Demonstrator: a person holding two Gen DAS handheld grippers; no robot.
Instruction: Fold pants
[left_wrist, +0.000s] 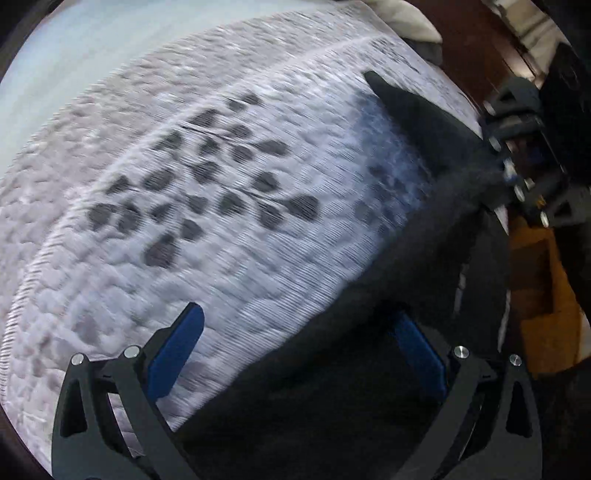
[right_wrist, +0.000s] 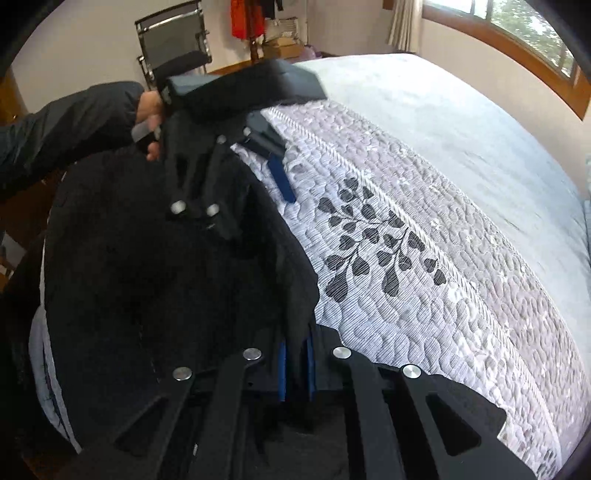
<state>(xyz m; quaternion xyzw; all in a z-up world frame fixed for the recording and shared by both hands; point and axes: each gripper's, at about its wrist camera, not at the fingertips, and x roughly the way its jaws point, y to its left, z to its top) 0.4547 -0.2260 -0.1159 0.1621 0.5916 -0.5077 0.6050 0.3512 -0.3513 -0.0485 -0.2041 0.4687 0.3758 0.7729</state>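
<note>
Window daylight; left view motion-blurred, fisheye-warped.

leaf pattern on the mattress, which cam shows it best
The right wrist view: the dark leaf pattern is sharp there, with stems and single leaves clear on the quilted mattress, beside the black pants. The left wrist view shows the same pattern whole but smeared by motion blur into dark blobs.

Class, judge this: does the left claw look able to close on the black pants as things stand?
Probably yes. The left claw stands open, and the black pants already lie between its blue pads, with nothing else in between. The right claw is shut on the same cloth.
</note>
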